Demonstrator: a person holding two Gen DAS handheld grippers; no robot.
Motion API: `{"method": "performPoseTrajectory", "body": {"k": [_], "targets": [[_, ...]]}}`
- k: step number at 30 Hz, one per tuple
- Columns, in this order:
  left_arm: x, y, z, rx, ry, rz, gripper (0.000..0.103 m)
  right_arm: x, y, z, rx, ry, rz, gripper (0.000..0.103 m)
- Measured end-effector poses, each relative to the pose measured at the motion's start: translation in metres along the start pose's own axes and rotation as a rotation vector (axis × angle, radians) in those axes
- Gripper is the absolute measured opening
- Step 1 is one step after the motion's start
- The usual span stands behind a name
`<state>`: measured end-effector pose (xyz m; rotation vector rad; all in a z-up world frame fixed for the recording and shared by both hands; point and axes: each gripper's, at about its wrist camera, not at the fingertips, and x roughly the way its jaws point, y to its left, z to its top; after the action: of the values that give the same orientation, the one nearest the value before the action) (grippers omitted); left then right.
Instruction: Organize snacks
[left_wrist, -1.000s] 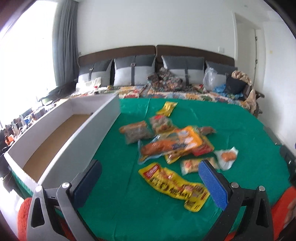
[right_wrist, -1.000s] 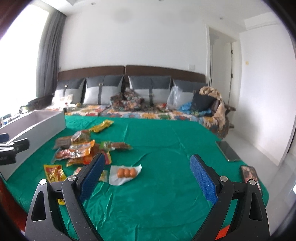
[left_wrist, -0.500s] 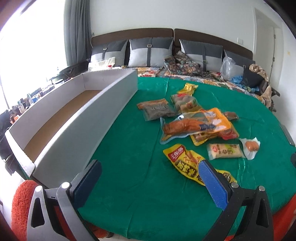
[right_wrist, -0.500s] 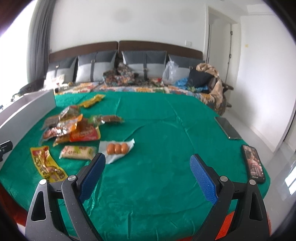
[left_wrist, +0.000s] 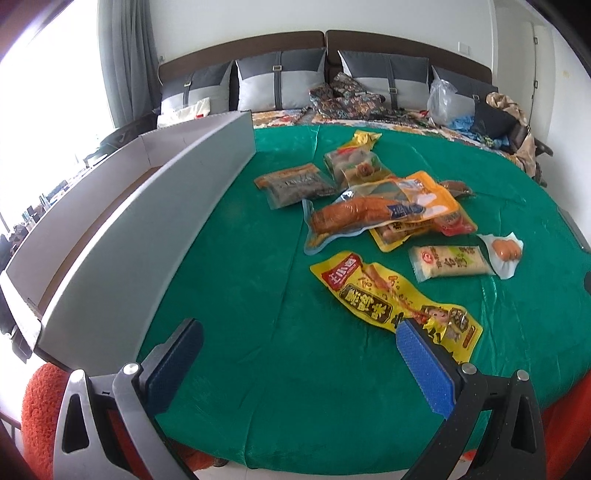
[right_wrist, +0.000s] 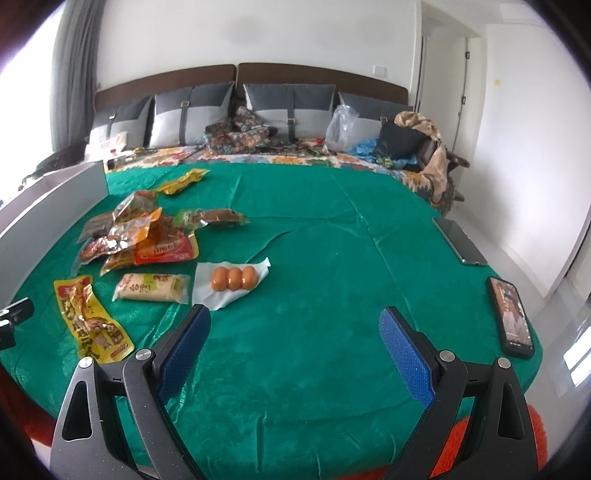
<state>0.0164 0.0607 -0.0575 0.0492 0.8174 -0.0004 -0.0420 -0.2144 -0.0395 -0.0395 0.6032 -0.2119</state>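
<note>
While both tools hang above the near edge of a green cloth (right_wrist: 332, 266), neither has hold of anything. Spread wide with nothing between its blue pads, the left gripper (left_wrist: 295, 365) has a long yellow snack packet (left_wrist: 391, 299) just ahead of its right finger — the packet's near end lies partly hidden behind that pad. Farther ahead and to the right sits a pale rice-cracker pack (left_wrist: 448, 261), beside it a white wrapper holding three orange balls (left_wrist: 506, 249); beyond them lies a heap of orange and brown packets (left_wrist: 373, 206). A long grey box (left_wrist: 140, 236) runs along the cloth on the gripper's left. The right gripper (right_wrist: 293, 350) is equally wide apart and empty, with the wrapper (right_wrist: 232, 277) just ahead of its left finger and two phones (right_wrist: 511, 321) well off to its right.
</note>
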Motion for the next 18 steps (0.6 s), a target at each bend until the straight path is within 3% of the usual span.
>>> {"method": "performPoseTrajectory", "body": {"k": [18], "targets": [[0.037,0.007,-0.011,-0.017,0.152,0.005,0.103,0.011,0.002,-0.005,-0.004,0.053,0.001,0.095]]}}
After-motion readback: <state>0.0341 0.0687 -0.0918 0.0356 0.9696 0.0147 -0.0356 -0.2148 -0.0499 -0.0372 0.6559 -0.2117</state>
